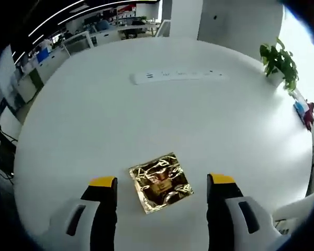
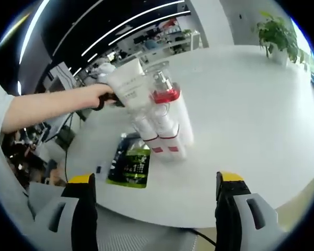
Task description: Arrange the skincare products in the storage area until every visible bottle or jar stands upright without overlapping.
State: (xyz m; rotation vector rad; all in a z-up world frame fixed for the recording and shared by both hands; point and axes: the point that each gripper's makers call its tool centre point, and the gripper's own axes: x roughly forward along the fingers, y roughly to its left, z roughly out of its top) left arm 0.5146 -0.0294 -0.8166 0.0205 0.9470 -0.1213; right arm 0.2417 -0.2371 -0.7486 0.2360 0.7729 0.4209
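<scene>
In the right gripper view a tight cluster of skincare products sits on the white table. It holds a white tube, a clear pump bottle with a red collar and white bottles with red bands. They overlap one another in the view, and I cannot tell which stand upright. A green-and-black sachet lies flat just left of them. My right gripper is open, well short of the cluster. In the left gripper view a gold foil packet lies flat, framed by my open left gripper.
A person's arm reaches in from the left, its hand behind the white tube on something dark. A white power strip lies across the far table. A potted plant and a red-blue item sit at the right rim.
</scene>
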